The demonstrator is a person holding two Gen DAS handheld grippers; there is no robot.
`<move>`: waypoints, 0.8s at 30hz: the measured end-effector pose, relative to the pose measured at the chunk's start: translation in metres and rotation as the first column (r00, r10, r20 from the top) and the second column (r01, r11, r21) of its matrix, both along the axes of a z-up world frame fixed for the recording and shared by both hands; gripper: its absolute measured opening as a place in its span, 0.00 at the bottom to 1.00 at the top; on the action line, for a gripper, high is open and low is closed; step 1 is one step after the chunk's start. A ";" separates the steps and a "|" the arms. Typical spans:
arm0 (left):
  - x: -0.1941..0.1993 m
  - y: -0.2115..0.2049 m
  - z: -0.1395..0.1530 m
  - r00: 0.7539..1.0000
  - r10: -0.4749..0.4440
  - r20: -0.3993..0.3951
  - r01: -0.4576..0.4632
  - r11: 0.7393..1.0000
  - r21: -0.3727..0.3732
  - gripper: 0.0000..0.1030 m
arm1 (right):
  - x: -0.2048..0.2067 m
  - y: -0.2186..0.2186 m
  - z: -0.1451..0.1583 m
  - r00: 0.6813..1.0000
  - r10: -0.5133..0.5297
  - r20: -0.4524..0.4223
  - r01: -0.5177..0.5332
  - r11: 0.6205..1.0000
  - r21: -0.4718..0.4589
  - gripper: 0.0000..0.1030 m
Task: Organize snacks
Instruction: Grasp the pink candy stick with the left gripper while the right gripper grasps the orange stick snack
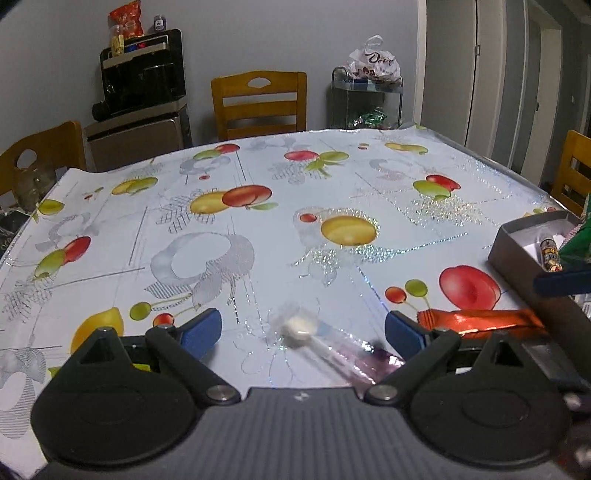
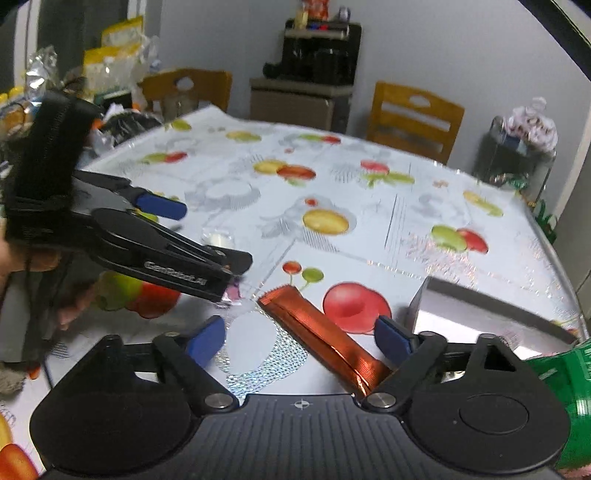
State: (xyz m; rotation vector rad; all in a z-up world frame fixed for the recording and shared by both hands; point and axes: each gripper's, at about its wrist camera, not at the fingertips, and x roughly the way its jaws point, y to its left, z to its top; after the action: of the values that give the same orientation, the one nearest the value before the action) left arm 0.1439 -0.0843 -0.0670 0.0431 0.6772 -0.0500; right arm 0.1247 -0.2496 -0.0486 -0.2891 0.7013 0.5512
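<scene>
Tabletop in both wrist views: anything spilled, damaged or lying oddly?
Nothing spilled or damaged. The orange snack bar and a clear-wrapped candy lie loose on the tablecloth, outside the grey box. Both grippers are open.

— What's behind your table?

— A plain grey wall (image 1: 258, 33). You face a wooden chair (image 1: 259, 103) pushed against the far edge of the table (image 1: 258, 177), which wears a glossy cloth printed with fruit. A second wooden chair (image 1: 40, 155) stands at your left.

— And the corners?

— To the left, a black appliance (image 1: 142, 79) sits on a grey cabinet (image 1: 138, 138). To the right, a small glass stand (image 1: 365, 101) carries a white plastic bag (image 1: 375, 62), beside a pale door frame (image 1: 447, 66).

— Light?

— Dim, even, indoor.
</scene>
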 end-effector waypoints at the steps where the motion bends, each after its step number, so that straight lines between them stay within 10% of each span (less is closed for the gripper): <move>1: 0.001 0.001 -0.002 1.000 -0.004 -0.004 0.004 1.000 0.001 0.94 | 0.004 0.000 -0.002 1.000 -0.003 -0.027 0.003 1.000 0.004 0.66; 24: -0.001 0.048 -0.007 0.995 -0.094 -0.040 0.092 0.994 -0.051 0.93 | 0.000 0.022 0.002 0.994 -0.081 -0.072 0.082 0.997 0.010 0.62</move>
State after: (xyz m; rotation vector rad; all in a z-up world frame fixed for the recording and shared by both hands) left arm 0.1425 -0.0366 -0.0741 0.0268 0.7154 -0.1573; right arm 0.1242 -0.2274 -0.0461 -0.2285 0.7754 0.4895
